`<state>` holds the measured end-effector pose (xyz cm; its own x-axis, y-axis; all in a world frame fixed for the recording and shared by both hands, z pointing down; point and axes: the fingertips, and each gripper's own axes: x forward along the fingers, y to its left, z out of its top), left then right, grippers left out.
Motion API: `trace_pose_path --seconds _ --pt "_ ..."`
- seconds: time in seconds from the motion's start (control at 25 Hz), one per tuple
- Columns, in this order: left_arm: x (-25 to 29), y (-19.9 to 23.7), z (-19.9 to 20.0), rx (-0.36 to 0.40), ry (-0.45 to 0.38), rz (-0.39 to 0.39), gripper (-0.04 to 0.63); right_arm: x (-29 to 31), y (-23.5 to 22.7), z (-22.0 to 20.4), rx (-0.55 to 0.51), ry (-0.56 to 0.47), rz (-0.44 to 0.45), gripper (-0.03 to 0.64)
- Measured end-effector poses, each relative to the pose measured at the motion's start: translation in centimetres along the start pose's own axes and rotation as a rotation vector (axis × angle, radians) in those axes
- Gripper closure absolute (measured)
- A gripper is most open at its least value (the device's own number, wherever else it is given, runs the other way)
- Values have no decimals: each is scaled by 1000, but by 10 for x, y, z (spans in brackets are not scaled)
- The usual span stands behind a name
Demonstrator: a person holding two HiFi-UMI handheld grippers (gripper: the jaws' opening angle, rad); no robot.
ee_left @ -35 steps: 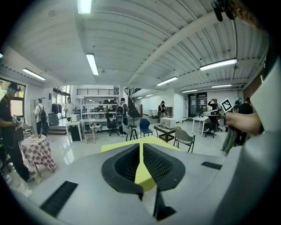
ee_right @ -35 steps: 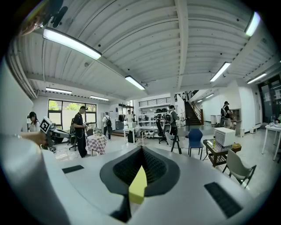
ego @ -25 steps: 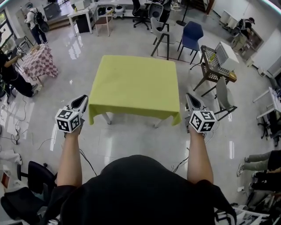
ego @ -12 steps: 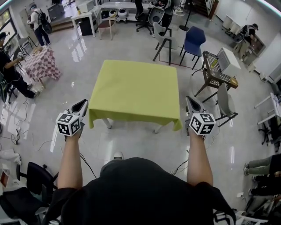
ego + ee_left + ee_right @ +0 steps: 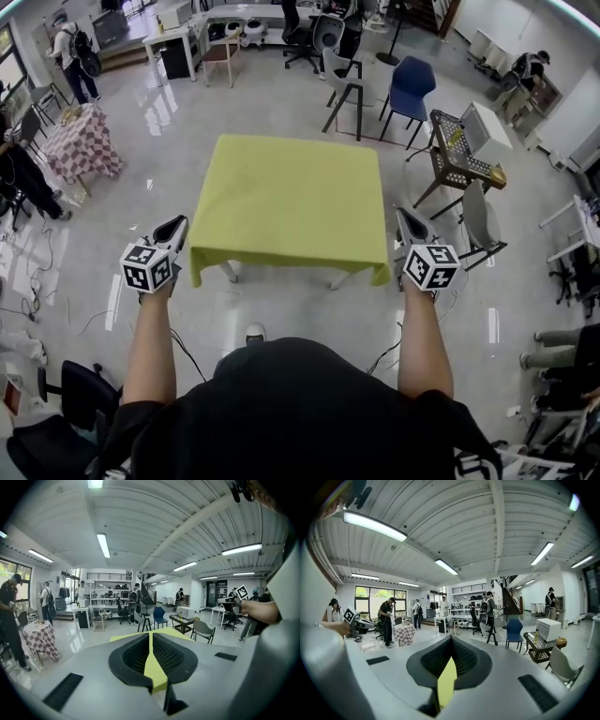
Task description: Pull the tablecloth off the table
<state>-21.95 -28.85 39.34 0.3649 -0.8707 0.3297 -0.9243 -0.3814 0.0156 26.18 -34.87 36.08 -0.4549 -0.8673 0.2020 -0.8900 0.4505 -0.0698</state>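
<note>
A yellow-green tablecloth [image 5: 289,199] covers a small square table [image 5: 228,271] in the middle of the head view, its hem hanging over the near edge. My left gripper [image 5: 178,226] sits at the cloth's near left corner, my right gripper [image 5: 400,217] at its near right corner. In the left gripper view, a strip of the yellow cloth [image 5: 155,670] is pinched between the shut left gripper [image 5: 150,636]. The right gripper view shows the same: a yellow fold [image 5: 446,682] clamped in the shut right gripper [image 5: 451,640]. Both arms reach forward, level with each other.
Behind the table stand a grey chair [image 5: 343,80] and a blue chair [image 5: 410,80]. A wire cart with a white box [image 5: 466,131] and a grey chair [image 5: 475,212] are at the right. A checkered table [image 5: 81,137], people and floor cables [image 5: 37,272] are at the left.
Table and cloth have slid lower in the head view while both grippers keep to the cloth's near corners. A shoe now shows on the floor in front of my body.
</note>
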Motion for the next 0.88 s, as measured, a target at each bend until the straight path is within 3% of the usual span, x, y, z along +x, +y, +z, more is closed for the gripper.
trace_pose_path --seconds 0.88 --pt "93 160 31 40 3 -121 554 118 47 19 29 5 -113 603"
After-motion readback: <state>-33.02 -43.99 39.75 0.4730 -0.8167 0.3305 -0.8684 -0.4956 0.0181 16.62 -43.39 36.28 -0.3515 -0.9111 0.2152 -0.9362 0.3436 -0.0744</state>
